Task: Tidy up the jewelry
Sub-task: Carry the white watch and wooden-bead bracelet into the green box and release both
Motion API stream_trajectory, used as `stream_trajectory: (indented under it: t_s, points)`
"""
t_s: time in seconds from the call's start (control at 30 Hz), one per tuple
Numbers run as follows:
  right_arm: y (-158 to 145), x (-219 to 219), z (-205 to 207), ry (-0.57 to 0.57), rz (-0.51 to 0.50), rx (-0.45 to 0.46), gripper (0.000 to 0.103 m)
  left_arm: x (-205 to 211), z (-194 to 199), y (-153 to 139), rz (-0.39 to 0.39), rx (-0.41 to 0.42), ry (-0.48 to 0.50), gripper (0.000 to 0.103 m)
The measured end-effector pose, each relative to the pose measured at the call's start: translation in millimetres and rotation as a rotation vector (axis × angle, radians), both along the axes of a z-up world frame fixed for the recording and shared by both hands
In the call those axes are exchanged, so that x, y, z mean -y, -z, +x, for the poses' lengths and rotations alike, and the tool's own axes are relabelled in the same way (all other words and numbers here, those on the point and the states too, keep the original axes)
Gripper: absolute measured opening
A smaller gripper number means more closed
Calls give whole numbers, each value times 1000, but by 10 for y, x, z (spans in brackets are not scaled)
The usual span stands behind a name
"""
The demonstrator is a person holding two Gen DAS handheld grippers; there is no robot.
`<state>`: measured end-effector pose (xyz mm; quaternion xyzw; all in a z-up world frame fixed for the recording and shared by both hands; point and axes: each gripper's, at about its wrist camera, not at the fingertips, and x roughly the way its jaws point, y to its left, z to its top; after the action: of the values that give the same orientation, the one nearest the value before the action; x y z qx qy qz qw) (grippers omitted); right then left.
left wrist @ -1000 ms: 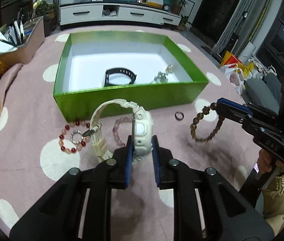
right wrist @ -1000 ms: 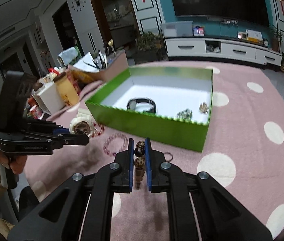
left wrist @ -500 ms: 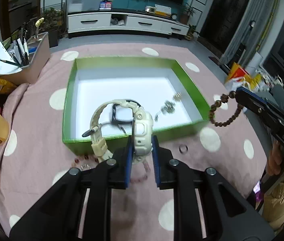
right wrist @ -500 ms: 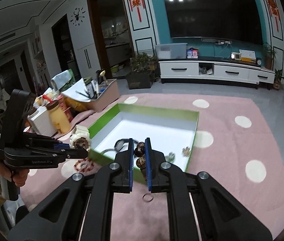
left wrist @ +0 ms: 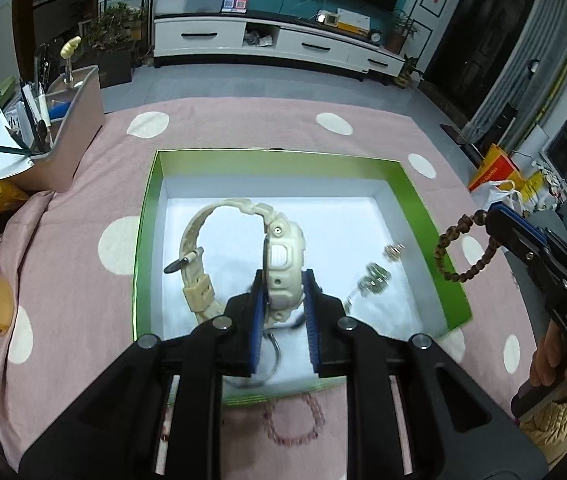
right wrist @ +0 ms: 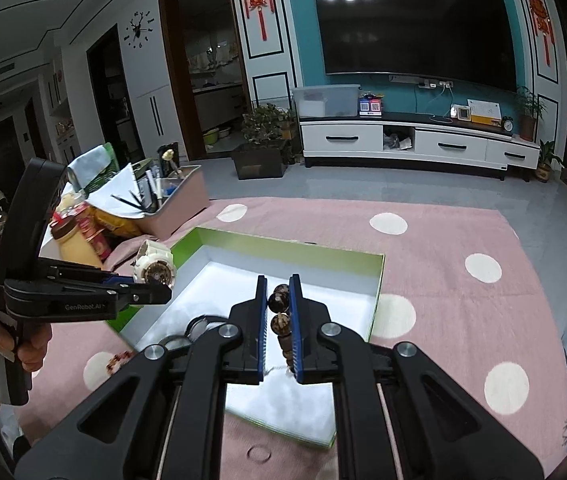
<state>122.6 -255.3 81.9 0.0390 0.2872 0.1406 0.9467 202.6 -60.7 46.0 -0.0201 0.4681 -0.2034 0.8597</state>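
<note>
My left gripper (left wrist: 283, 280) is shut on a cream watch (left wrist: 283, 256) and holds it above the green box (left wrist: 145, 216) with a white floor. It also shows in the right wrist view (right wrist: 155, 294). My right gripper (right wrist: 278, 292) is shut on a brown bead bracelet (right wrist: 279, 312), held over the box's right side (right wrist: 379, 280); the bracelet hangs at the right of the left wrist view (left wrist: 451, 256). Small metal pieces (left wrist: 375, 280) lie in the box. A black watch is mostly hidden behind my left fingers.
A pink bead bracelet (left wrist: 295, 420) lies on the pink dotted cloth in front of the box. A ring (right wrist: 258, 454) lies near the box's front. A pink bin with pens (left wrist: 63, 128) and yellow packets stand at the left.
Both grippers have risen and moved forward, carrying the watch and the bead bracelet from beside the box front to above the box.
</note>
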Motion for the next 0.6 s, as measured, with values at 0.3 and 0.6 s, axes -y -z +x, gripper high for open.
stream_trajectory:
  t_s: [0.3,0.6]
  points:
    - [351,28,529,57,-31,-101,10,117,480,306,49,-64,-43,18]
    - [523,101,754,120,-21,-161,42,146,650,453,49,-83,-62,35]
